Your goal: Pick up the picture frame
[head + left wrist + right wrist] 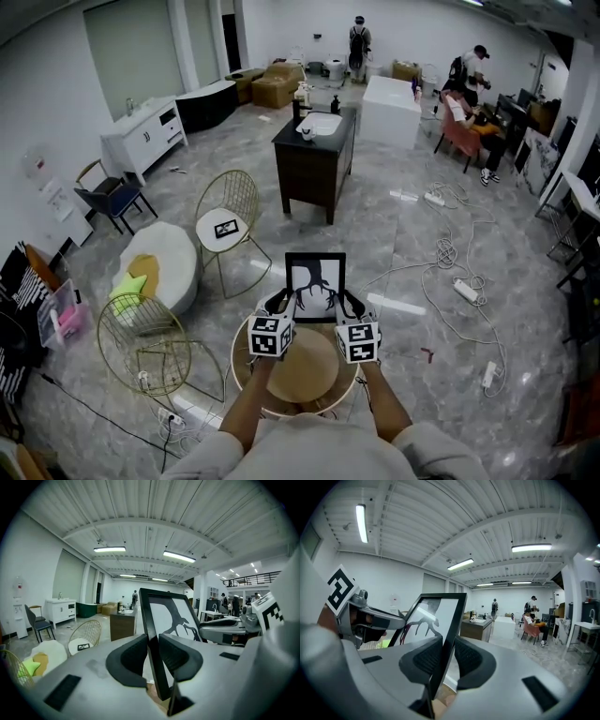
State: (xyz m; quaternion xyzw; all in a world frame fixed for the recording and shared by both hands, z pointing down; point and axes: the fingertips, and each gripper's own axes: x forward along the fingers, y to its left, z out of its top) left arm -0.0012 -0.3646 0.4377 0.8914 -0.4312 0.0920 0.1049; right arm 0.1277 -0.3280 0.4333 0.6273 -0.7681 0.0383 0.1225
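Note:
The picture frame (315, 281) is black-edged, with a white sheet bearing a dark branching drawing. It hangs upright in the air above a round wooden stool (302, 367). My left gripper (283, 303) is shut on the frame's left edge (152, 639), both pads pressing the black rim. On the opposite side my right gripper (347, 305) is shut on the right edge (449, 639). Each gripper shows in the other's view, beyond the picture frame.
Two gold wire chairs (228, 222) (141, 337) and a white pouf (161, 262) stand to the left. A dark cabinet with a basin (313, 155) is ahead. Cables and power strips (466, 290) lie on the floor at right. People (469, 89) are at the far end.

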